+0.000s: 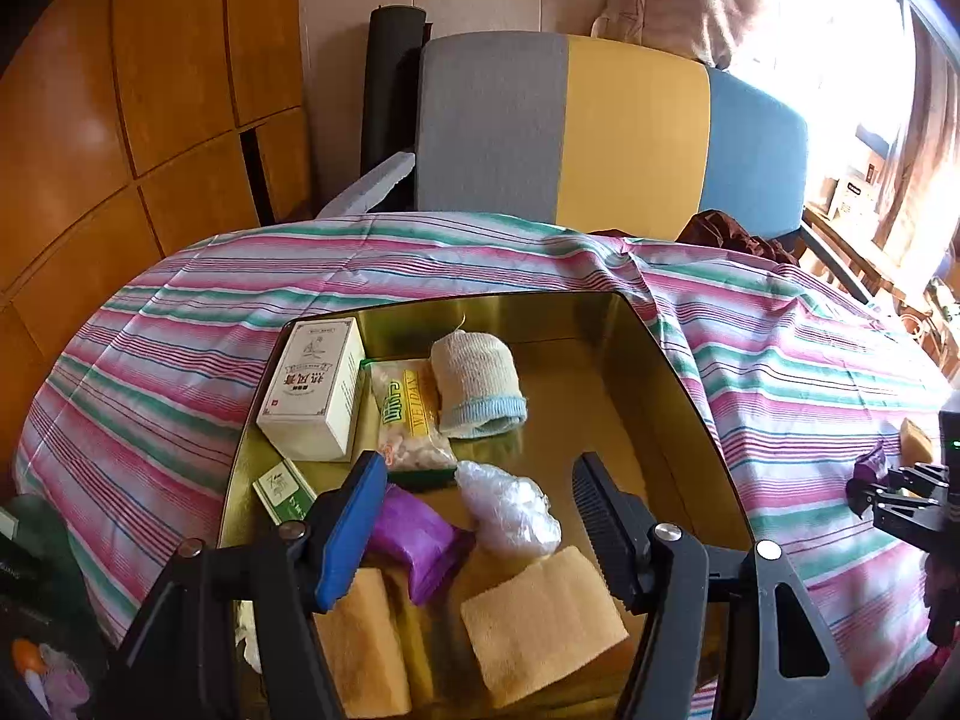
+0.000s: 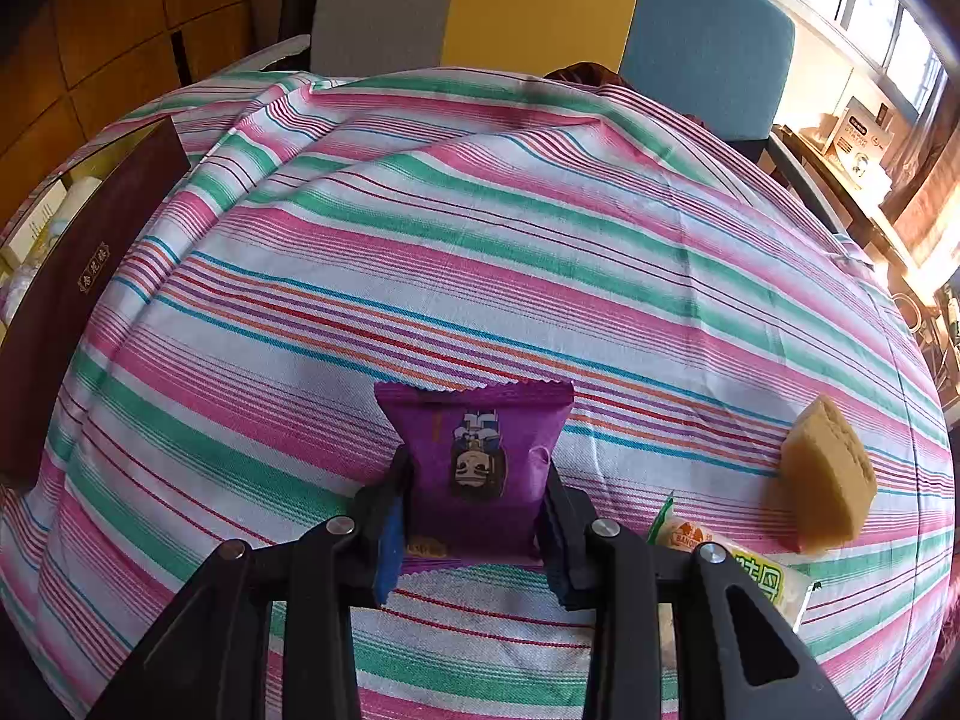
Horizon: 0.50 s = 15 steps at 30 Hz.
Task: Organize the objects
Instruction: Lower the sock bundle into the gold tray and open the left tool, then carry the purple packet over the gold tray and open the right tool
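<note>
left gripper (image 1: 477,516): fingers spread, empty, over gold tray (image 1: 672,396) | right gripper (image 2: 474,531): pinching purple packet (image 2: 480,456) above striped cloth (image 2: 480,240)

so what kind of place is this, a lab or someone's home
Most likely a home, probably a living or dining room. A striped cloth covers the table, a grey, yellow and blue chair stands behind it, and wood cabinets and a curtained window line the walls.

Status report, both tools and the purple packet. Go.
Left tool open, empty, over the gold tin. Right tool shut on purple packet, above the striped cloth. Sponge off to the side, nothing blocking.
</note>
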Each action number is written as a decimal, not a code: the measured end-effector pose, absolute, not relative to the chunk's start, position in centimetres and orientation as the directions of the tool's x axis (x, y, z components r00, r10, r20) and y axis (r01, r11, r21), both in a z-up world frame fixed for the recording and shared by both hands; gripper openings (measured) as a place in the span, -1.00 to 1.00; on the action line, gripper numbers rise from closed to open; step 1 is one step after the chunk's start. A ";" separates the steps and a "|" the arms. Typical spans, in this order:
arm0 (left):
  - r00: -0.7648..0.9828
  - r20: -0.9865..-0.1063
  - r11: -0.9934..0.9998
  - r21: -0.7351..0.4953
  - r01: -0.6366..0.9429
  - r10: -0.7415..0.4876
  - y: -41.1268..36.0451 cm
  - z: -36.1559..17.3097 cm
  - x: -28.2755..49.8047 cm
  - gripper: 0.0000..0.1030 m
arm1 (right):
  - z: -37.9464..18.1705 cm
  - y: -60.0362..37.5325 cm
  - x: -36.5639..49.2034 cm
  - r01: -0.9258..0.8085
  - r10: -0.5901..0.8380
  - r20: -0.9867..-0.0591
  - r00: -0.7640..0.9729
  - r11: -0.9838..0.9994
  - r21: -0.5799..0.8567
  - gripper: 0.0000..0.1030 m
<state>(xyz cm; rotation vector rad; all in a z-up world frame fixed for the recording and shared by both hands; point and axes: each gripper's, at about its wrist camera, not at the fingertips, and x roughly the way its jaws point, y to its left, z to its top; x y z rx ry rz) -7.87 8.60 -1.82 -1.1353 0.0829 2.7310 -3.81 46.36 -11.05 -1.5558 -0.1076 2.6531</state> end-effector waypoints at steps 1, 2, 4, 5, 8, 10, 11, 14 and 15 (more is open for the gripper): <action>-0.689 -0.709 -0.982 -0.023 -0.187 0.148 8.6 -1.8 -7.5 0.27 | -11.0 46.3 -3.8 -0.020 0.092 -0.868 -0.488 -0.995 -0.094 -0.30; -0.687 -0.711 -0.982 -0.026 -0.186 0.149 8.5 -1.9 -7.1 0.27 | -11.0 46.3 -3.8 -0.021 0.094 -0.868 -0.488 -0.995 -0.096 -0.30; -0.681 -0.715 -0.982 -0.034 -0.187 0.154 8.5 -2.1 -6.6 0.27 | -11.0 46.3 -3.8 -0.022 0.096 -0.867 -0.489 -0.995 -0.098 -0.30; -0.680 -0.716 -0.982 -0.035 -0.186 0.155 8.5 -2.1 -6.3 0.27 | -11.0 46.3 -3.8 -0.022 0.098 -0.867 -0.489 -0.995 -0.099 -0.30; -0.682 -0.715 -0.981 -0.030 -0.191 0.155 8.6 -2.2 -5.4 0.27 | -11.0 46.1 -3.9 -0.024 0.105 -0.866 -0.490 -0.994 -0.107 -0.30; -0.676 -0.719 -0.980 -0.035 -0.194 0.159 8.6 -2.5 -5.1 0.27 | -11.1 45.9 -3.9 -0.023 0.114 -0.864 -0.490 -0.993 -0.118 -0.30; -0.674 -0.722 -0.981 -0.035 -0.193 0.158 8.6 -2.6 -4.9 0.27 | -11.1 45.8 -4.0 -0.022 0.118 -0.864 -0.490 -0.992 -0.123 -0.30; -0.669 -0.725 -0.980 -0.040 -0.197 0.164 8.7 -2.8 -4.6 0.27 | -11.1 45.7 -4.0 -0.023 0.123 -0.863 -0.490 -0.991 -0.128 -0.30; -0.669 -0.725 -0.980 -0.039 -0.197 0.163 8.7 -2.9 -4.5 0.27 | -11.1 45.7 -4.0 -0.023 0.124 -0.863 -0.490 -0.991 -0.129 -0.30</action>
